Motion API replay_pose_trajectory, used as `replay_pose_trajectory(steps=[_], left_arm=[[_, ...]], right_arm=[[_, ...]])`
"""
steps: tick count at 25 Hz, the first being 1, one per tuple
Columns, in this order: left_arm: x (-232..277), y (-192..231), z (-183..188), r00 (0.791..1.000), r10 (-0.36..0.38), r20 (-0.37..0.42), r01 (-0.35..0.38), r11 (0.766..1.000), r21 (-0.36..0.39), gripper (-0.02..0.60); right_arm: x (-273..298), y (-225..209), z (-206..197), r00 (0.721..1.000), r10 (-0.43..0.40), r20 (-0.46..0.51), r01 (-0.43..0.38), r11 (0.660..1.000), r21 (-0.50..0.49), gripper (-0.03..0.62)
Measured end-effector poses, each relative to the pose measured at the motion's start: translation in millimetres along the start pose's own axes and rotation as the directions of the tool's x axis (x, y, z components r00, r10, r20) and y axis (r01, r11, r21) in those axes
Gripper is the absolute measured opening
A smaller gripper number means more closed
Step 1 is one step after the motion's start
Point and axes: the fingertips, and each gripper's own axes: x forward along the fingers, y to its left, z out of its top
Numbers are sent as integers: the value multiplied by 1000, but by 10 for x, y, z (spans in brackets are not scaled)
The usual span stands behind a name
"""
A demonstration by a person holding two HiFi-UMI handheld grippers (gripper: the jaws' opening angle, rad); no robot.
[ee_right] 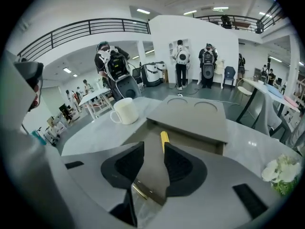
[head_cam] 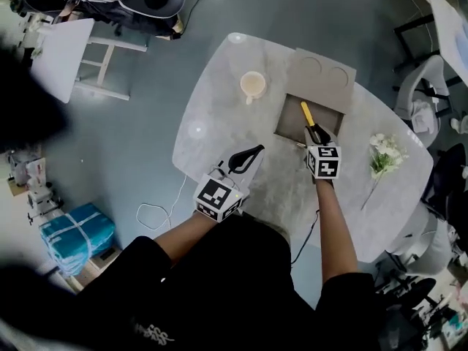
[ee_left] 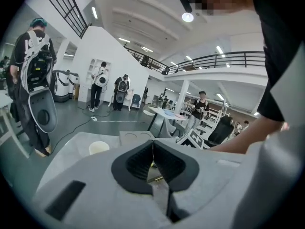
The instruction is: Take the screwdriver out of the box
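Observation:
A yellow-handled screwdriver [head_cam: 308, 113] lies inside the open grey box [head_cam: 291, 117] on the white table, its hinged lid [head_cam: 323, 75] folded back behind it. My right gripper [head_cam: 316, 134] hovers at the box's near edge, pointing down into it. In the right gripper view its jaws stand open [ee_right: 153, 149] with nothing between them, and the screwdriver [ee_right: 164, 138] shows just beyond the right jaw. My left gripper [head_cam: 245, 157] hangs over the table, left of the box. Its jaws [ee_left: 153, 144] are shut and hold nothing.
A white cup [head_cam: 253, 85] stands left of the box. A sprig of white flowers [head_cam: 385, 154] lies at the table's right side. The round table's edge [head_cam: 191, 168] runs near my left hand. People with backpacks stand far off in the room.

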Motion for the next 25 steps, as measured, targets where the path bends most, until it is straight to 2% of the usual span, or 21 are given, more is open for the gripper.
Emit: replay_pose_trajectory(steps=[8, 18, 20, 25], left_arm=[[-62, 155, -30, 999, 36, -3, -37, 999, -35, 17], [-309, 402, -55, 995, 93, 29, -90, 993, -81, 17], [-354, 448, -44, 994, 101, 38, -97, 992, -85, 17], [-563, 529, -24, 989, 136, 62, -129, 987, -96, 17]], right_arm=[[483, -125, -199, 990, -24, -138, 16, 998, -60, 121], [673, -212, -359, 962, -102, -251, 64, 986, -153, 118], [704, -230, -376, 960, -111, -256, 71, 984, -163, 86], [688, -203, -380, 961, -118, -251, 79, 984, -160, 81]])
